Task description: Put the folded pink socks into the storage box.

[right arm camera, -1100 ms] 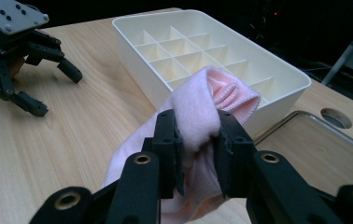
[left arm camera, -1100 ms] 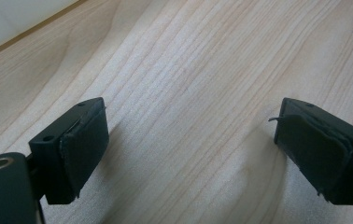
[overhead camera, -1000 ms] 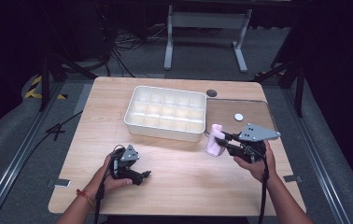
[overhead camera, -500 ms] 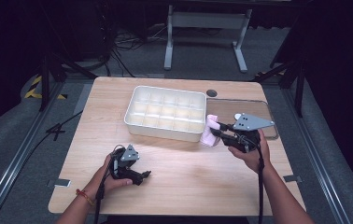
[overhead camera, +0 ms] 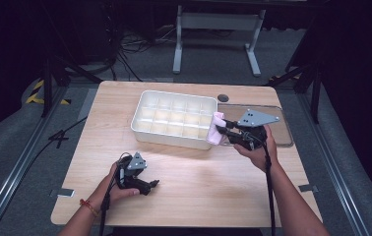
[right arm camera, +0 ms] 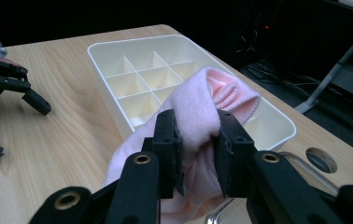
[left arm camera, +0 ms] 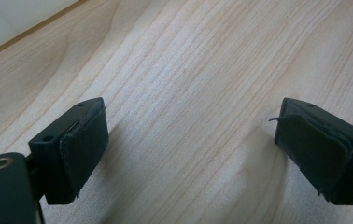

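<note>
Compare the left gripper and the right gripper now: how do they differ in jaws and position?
The left gripper has wide-open jaws with nothing between them; the right gripper has jaws shut on a pink cloth. The left sits low over bare table, while the right is at the white divided tray, at its right end. Both are black and hand-held.

Table (overhead camera: 184, 196): the divided tray, a flat clear tray and both grippers were borne on or over it.
Divided tray (overhead camera: 147, 128): it was set toward the far middle of the table.
Flat clear tray (overhead camera: 282, 135): it was laid just to the right of the divided tray.
Cloth (overhead camera: 217, 129): it was held at the divided tray's right end, against its wall.
Right gripper (overhead camera: 226, 129): it was placed over the flat clear tray, right of the cloth.
Left gripper (overhead camera: 152, 184): it was rested on the table's near left part, well apart from the divided tray.
</note>
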Demonstrator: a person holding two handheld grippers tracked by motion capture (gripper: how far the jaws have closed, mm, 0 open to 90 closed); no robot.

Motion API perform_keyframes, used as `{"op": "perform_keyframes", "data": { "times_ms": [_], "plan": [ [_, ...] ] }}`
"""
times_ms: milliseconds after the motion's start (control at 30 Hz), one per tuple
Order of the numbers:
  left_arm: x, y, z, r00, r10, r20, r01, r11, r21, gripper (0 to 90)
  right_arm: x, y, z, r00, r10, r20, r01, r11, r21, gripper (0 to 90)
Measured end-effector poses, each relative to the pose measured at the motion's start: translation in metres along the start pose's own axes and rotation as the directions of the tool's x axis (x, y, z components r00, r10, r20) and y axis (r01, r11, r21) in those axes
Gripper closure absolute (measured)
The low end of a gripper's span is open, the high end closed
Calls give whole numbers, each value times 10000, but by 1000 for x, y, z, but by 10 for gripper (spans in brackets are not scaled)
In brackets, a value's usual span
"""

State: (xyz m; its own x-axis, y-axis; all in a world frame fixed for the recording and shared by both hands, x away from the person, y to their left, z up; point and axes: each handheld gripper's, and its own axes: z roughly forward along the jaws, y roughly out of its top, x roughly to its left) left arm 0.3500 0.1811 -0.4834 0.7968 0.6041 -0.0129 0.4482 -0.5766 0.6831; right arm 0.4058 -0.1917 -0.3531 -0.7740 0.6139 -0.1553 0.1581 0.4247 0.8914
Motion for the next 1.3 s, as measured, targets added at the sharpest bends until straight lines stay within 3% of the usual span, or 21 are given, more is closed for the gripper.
{"op": "perform_keyframes", "data": {
  "times_ms": [533, 900, 1300],
  "plan": [
    [-1, 0, 0, 10000, -9, 1, 9, 10000, -18, 101, -5, 8, 26, 9996, -186, 220, 178, 9991, 380, 726],
    [0, 0, 1, 10000, 57, 54, -57, 10000, -28, 98, -13, 6, 45, 9992, -29, 397, -2, 9970, 776, 726],
    [-1, 0, 1, 10000, 56, 42, -56, 10000, -30, 98, -13, 4, 65, 9969, -491, 616, 395, 9882, 1482, 727]
  ]
}}
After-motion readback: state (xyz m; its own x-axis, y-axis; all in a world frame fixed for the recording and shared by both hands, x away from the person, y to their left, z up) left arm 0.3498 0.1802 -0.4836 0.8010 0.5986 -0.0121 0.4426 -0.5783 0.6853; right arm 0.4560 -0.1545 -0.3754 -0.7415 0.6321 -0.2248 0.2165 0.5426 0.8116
